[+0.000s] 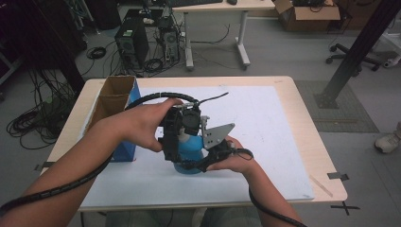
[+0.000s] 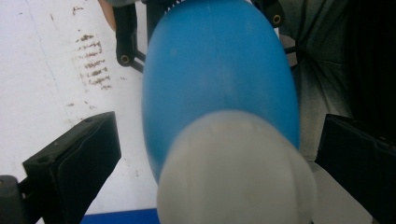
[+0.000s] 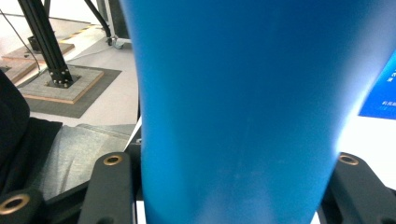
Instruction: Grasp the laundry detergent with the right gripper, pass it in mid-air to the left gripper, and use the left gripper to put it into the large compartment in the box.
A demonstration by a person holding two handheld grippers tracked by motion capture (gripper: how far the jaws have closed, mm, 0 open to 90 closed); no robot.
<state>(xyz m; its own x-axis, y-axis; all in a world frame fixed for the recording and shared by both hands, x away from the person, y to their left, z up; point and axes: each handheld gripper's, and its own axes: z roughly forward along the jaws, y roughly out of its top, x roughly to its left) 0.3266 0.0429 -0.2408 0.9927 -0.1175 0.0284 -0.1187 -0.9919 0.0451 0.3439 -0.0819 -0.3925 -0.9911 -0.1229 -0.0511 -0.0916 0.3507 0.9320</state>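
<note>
A blue bottle [image 1: 189,150] stands upright in the middle of the frame on the table [image 1: 265,123]. The right hand-held gripper [image 1: 208,158] squeezes its body low down. The left hand-held gripper [image 1: 172,142] waits open around the white cap [image 2: 236,170], right above it.

left claw [image 2: 205,154] open, right claw [image 3: 224,186] clamped

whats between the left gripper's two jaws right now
The blue bottle, seen top-down in the left gripper view with its whitish cap nearest the camera. The left gripper has its jaws apart on either side of the cap, with gaps showing.
</note>
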